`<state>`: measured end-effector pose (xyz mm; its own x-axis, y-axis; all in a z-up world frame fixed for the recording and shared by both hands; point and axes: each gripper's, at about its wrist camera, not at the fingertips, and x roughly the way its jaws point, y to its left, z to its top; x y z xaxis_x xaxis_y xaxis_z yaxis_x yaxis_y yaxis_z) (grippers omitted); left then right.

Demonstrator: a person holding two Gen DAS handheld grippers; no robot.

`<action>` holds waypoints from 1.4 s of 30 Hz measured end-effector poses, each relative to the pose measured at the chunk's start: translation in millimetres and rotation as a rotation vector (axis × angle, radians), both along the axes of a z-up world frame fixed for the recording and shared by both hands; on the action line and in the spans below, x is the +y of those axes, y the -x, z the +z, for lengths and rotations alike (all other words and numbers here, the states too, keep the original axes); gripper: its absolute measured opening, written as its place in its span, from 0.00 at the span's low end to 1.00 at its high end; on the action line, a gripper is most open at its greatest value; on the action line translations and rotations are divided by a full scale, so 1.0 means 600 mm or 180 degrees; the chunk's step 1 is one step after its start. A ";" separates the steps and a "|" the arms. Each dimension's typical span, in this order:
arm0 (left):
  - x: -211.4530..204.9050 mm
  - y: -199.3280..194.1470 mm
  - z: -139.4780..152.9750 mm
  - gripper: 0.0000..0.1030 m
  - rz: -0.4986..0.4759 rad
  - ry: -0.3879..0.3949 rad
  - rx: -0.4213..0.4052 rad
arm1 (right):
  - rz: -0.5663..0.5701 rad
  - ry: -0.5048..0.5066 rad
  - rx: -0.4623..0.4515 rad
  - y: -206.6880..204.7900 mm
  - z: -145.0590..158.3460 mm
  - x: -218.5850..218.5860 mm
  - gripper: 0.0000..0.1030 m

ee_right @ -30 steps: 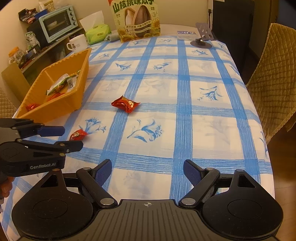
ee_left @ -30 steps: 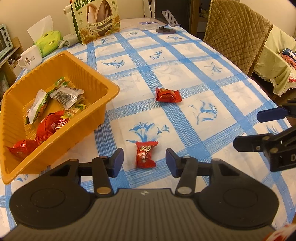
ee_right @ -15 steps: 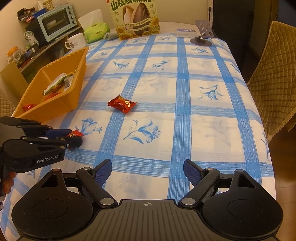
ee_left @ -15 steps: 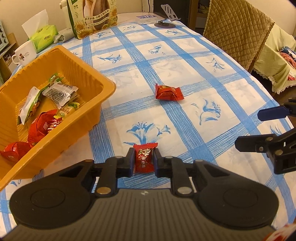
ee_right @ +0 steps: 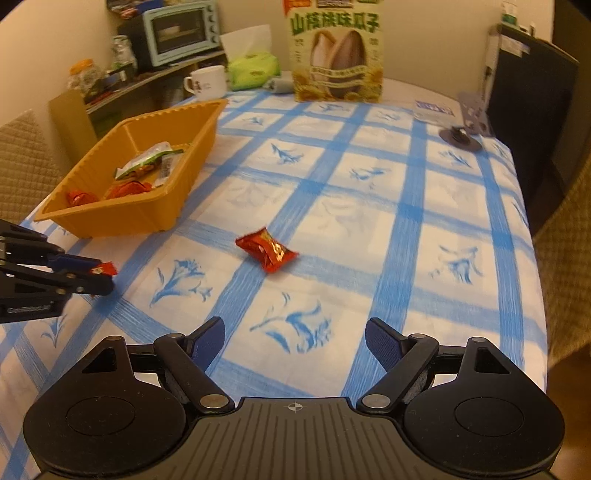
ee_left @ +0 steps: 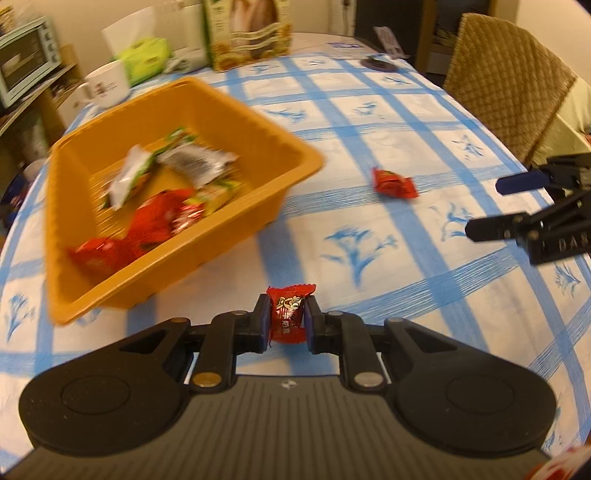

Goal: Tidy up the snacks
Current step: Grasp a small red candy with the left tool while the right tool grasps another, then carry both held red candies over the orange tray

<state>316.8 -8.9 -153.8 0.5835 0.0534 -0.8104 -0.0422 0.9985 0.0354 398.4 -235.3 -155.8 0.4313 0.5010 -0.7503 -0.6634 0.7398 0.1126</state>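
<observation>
My left gripper [ee_left: 286, 320] is shut on a small red wrapped candy [ee_left: 289, 314], held just above the blue-checked tablecloth. The same candy [ee_right: 103, 268] shows at the left gripper's tips [ee_right: 105, 277] in the right wrist view. An orange plastic basket [ee_left: 295, 168] with several snack packets inside stands to the upper left of it. A second red candy [ee_left: 393, 183] lies on the cloth beyond. In the right wrist view that candy [ee_right: 266, 251] lies ahead of my right gripper [ee_right: 294, 339], which stands open with nothing between its fingers. The right gripper [ee_left: 495, 206] also shows at the right edge of the left wrist view.
At the table's far end stand a big sunflower-seed bag [ee_right: 334, 51], a white mug [ee_right: 207, 82], a green tissue pack [ee_right: 253, 68] and a phone stand [ee_right: 461, 133]. A toaster oven [ee_right: 179, 31] sits on a shelf at left. A quilted chair [ee_left: 506, 92] stands at right.
My left gripper closed on the small red candy and carried it left toward the basket, slightly off the cloth. The right gripper rolled and shifted toward the second candy, staying open.
</observation>
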 end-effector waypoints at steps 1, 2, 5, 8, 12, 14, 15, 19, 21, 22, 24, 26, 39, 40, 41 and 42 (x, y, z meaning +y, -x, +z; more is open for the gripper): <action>0.006 0.006 0.002 0.16 0.0040 0.0001 0.0002 | 0.0081 -0.0008 -0.0025 -0.006 -0.001 0.004 0.81; 0.013 0.012 0.004 0.16 0.0087 0.0001 0.0003 | 0.0164 -0.0011 -0.0061 -0.011 -0.002 0.008 0.81; 0.029 0.029 0.009 0.16 0.0200 0.0000 0.0006 | 0.0415 0.0049 -0.0149 -0.029 -0.007 0.028 0.71; 0.043 0.043 0.013 0.16 0.0293 -0.0008 0.0009 | 0.0627 0.0148 -0.0186 -0.048 -0.018 0.051 0.62; 0.057 0.059 0.019 0.16 0.0391 -0.0016 0.0002 | 0.0870 0.0272 -0.0294 -0.063 -0.028 0.076 0.54; 0.063 0.066 0.021 0.16 0.0437 -0.0019 0.0000 | 0.0988 0.0335 -0.0341 -0.070 -0.033 0.087 0.52; 0.066 0.069 0.022 0.16 0.0459 -0.0020 0.0000 | 0.1038 0.0368 -0.0364 -0.072 -0.035 0.092 0.50; 0.077 0.079 0.022 0.16 0.0534 -0.0015 0.0016 | 0.1187 0.0469 -0.0442 -0.080 -0.043 0.111 0.47; 0.082 0.085 0.022 0.16 0.0560 -0.0017 0.0026 | 0.1226 0.0481 -0.0450 -0.084 -0.046 0.118 0.44; 0.084 0.087 0.022 0.16 0.0571 -0.0018 0.0029 | 0.1231 0.0482 -0.0448 -0.087 -0.048 0.121 0.41; 0.088 0.091 0.023 0.16 0.0584 -0.0019 0.0031 | 0.1248 0.0483 -0.0418 -0.090 -0.051 0.128 0.36; 0.091 0.094 0.024 0.16 0.0594 -0.0022 0.0026 | 0.1238 0.0437 -0.0372 -0.091 -0.051 0.131 0.30; 0.096 0.110 0.032 0.16 0.0583 -0.0001 -0.0043 | 0.0924 0.0332 -0.0164 -0.060 -0.037 0.136 0.21; 0.095 0.112 0.034 0.16 0.0581 0.0004 -0.0052 | 0.0904 0.0304 -0.0154 -0.056 -0.032 0.135 0.21; 0.095 0.113 0.036 0.16 0.0578 0.0009 -0.0065 | 0.0878 0.0283 -0.0148 -0.051 -0.027 0.134 0.21; 0.095 0.115 0.038 0.16 0.0573 0.0013 -0.0080 | 0.0858 0.0265 -0.0142 -0.046 -0.022 0.132 0.21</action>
